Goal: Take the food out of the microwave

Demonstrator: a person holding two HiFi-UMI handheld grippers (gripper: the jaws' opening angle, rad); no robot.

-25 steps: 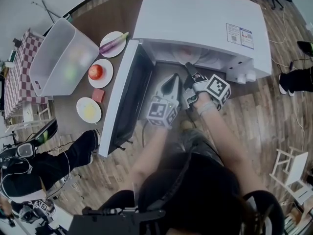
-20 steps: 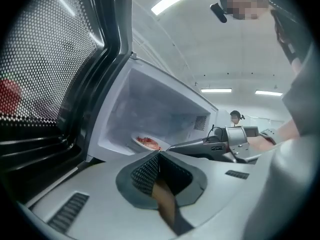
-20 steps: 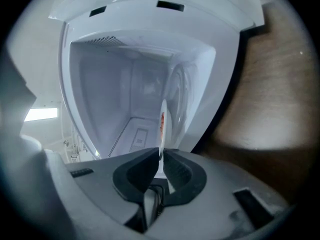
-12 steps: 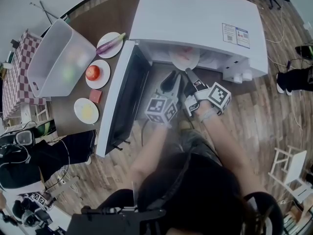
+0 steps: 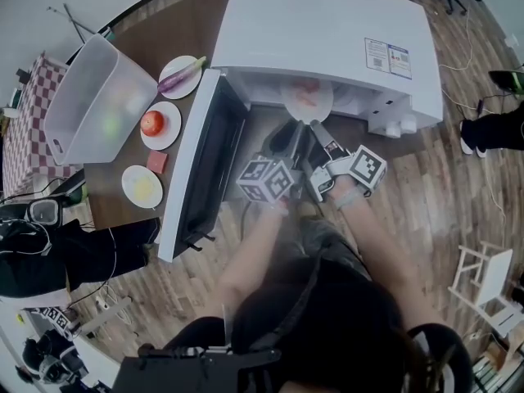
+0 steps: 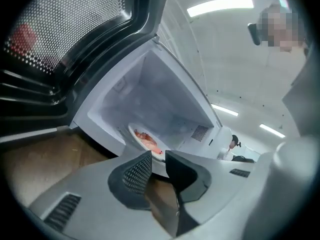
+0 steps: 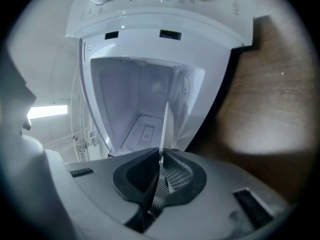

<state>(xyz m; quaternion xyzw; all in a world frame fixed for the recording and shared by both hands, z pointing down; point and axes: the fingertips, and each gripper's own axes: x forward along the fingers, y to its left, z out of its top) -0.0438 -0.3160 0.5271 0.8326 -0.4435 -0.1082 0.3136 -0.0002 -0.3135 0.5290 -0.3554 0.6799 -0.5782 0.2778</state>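
At microwave (image 5: 327, 31) — right tool (image 7: 161, 157) grips plate (image 5: 307, 99).

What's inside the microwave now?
One white plate with reddish food, at the mouth of the microwave, its rim clamped in the right gripper, whose jaws have just been closing. The rest looks bare; the floor under the plate is covered.

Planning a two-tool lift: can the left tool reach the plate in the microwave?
Probably yes. The door is wide open, the plate at the microwave's mouth. The left tool, jaws just opened with nothing between them, faces its rim unobstructed; the right tool, just tightened on the rim, leaves room beside it.
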